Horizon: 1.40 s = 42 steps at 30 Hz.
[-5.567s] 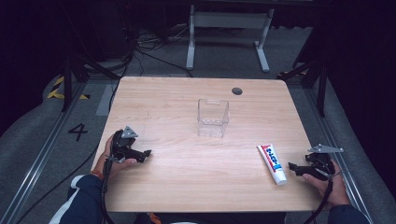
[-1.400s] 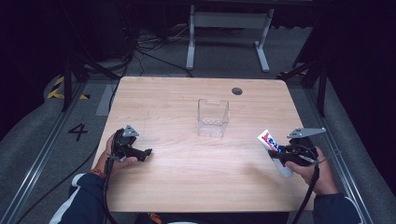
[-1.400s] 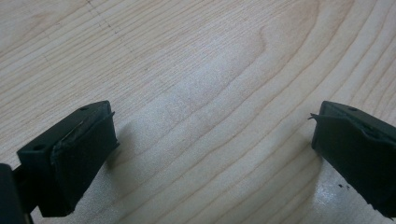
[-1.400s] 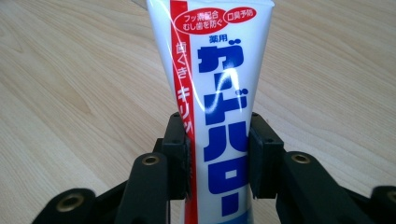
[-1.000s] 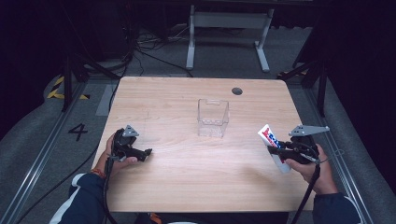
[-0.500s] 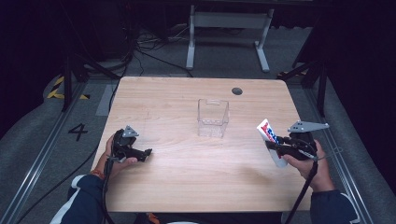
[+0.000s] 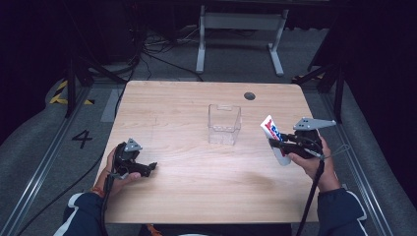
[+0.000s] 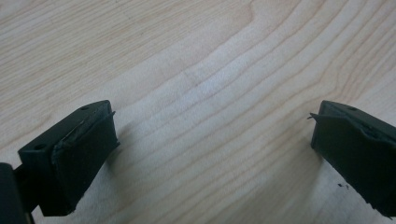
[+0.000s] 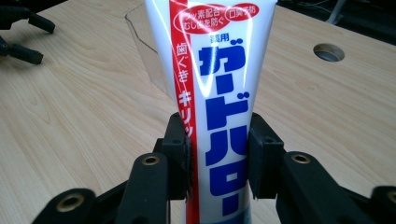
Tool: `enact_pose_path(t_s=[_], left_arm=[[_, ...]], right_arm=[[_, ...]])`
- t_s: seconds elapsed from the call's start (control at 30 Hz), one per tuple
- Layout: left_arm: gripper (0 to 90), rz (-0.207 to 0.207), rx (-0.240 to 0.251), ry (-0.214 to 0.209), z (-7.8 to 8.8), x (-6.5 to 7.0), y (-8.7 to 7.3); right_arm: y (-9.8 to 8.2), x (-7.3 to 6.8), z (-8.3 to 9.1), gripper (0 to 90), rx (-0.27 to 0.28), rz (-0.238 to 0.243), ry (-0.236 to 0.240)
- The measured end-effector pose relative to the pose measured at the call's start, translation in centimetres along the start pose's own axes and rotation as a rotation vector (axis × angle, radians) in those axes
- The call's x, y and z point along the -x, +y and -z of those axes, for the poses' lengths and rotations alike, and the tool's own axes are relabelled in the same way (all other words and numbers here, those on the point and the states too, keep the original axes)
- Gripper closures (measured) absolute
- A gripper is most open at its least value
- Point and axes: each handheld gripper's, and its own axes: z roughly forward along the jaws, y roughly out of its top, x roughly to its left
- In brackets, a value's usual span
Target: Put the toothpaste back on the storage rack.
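A white toothpaste tube (image 7: pixel 275 139) with red and blue print hangs above the table's right side, tilted, flat end up and toward the middle. My right gripper (image 7: pixel 284 144) is shut on it; in the right gripper view both jaws press the tube (image 9: pixel 218 107) at mid-length. A clear plastic box (image 7: pixel 224 123) stands open-topped at the table's centre, left of the tube; its edge (image 9: pixel 145 44) is behind the tube. My left gripper (image 7: pixel 149 168) rests on the table at front left, open, with bare wood between its pads (image 8: pixel 79 149).
The wooden table (image 7: pixel 196 191) has a round cable hole (image 7: pixel 249 96) near its far right edge. Beyond the far edge are grey floor, cables and a metal stand (image 7: pixel 241 22). A floor rail runs along each side.
My right gripper took the toothpaste tube off the table at the right, lifted it and carried it up and left toward the clear box. The left gripper stayed put.
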Motion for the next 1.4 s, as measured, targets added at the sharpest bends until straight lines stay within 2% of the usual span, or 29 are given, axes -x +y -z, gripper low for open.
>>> enact_pose_path(t_s=[0.07,0.37,0.47,0.57,0.7,1.4], left_arm=[[0.6,0.014,-0.002,0.003,0.2,0.1,-0.3],[0.6,0.026,-0.001,0.002,0.6,0.3,-0.8],[0.6,0.011,-0.002,0.016,0.7,0.3,-0.8],[0.6,0.026,-0.005,0.009,0.8,0.4,-0.9],[0.6,0.014,0.001,0.016,0.8,0.3,-0.9],[0.6,0.013,0.004,0.005,0.8,0.2,-0.9]], right_arm=[[0.5,0.0,-0.4,66.3,0.011,0.003,0.007],[2.1,0.1,-1.5,66.1,0.048,0.026,0.028],[3.0,0.1,-1.9,66.3,0.076,0.036,0.039],[3.5,0.0,-2.0,66.3,0.088,0.044,0.051],[4.6,-0.2,-2.4,66.1,0.118,0.054,0.063],[7.6,-1.1,-4.9,65.3,0.173,0.071,0.119]])
